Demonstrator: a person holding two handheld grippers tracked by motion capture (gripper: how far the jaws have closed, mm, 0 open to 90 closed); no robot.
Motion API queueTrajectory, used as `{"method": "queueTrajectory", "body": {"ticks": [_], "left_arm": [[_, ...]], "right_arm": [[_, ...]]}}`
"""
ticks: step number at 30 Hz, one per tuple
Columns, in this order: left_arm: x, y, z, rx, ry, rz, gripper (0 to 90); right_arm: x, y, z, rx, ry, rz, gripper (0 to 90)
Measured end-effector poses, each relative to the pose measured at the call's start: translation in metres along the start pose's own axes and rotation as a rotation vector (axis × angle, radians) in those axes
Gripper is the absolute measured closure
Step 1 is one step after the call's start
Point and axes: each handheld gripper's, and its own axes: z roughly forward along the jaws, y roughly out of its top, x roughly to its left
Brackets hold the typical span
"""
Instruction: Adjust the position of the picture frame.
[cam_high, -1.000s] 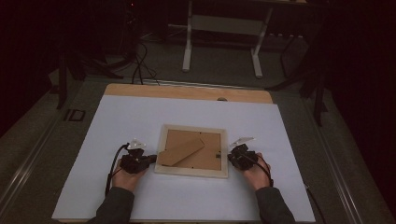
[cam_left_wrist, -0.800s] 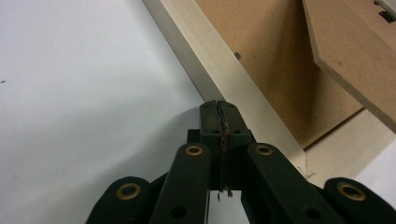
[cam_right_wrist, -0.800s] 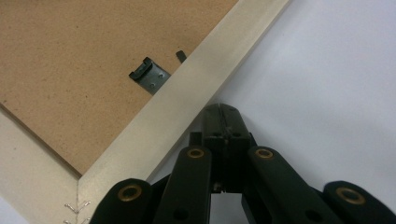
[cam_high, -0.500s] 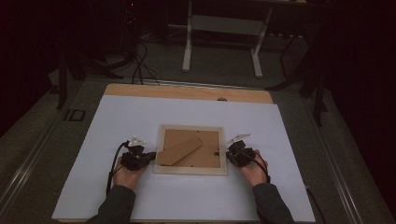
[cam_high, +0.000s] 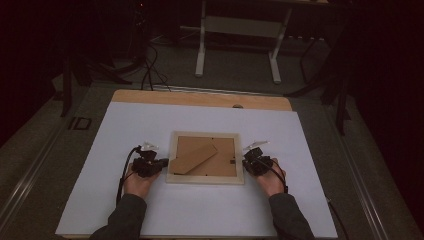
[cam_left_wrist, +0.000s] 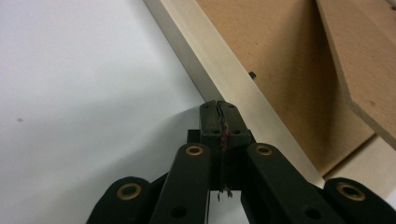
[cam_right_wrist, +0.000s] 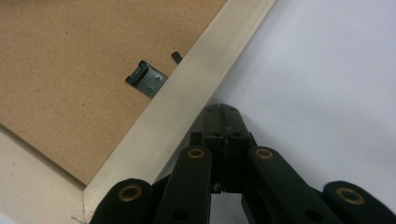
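Both tongs are closed with nothing between their jaws. The left tongs (cam_left_wrist: 218, 108) press their tips against the pale left rail of the picture frame (cam_high: 205, 158); the right tongs (cam_right_wrist: 219, 112) sit at its right rail, touching or just beside it. The frame lies face down in the middle of the white counter (cam_high: 200, 210), its brown backing board (cam_left_wrist: 289, 84) up, with a folded stand (cam_high: 194, 159) and a small metal clip (cam_right_wrist: 145, 78). No writing is readable.
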Motion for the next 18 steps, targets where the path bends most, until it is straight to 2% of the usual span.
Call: {"method": "queueTrajectory", "body": {"ticks": [5,9,14,18], "left_arm": [[0.007,-0.001,-0.001,-0.023,0.012,-0.056,90.0],[0.009,-0.002,-0.003,-0.021,0.024,-0.052,90.0],[0.012,-0.003,-0.003,-0.024,0.009,-0.046,90.0],[0.013,-0.004,-0.004,-0.031,0.008,-0.031,90.0]], "right_arm": [[0.005,0.003,0.002,-0.003,0.007,-0.016,90.0],[0.007,0.008,0.006,-0.009,0.002,-0.005,90.0],[0.008,0.009,0.007,-0.012,0.007,0.001,90.0],[0.004,0.007,0.007,-0.032,0.042,0.022,90.0]]}}
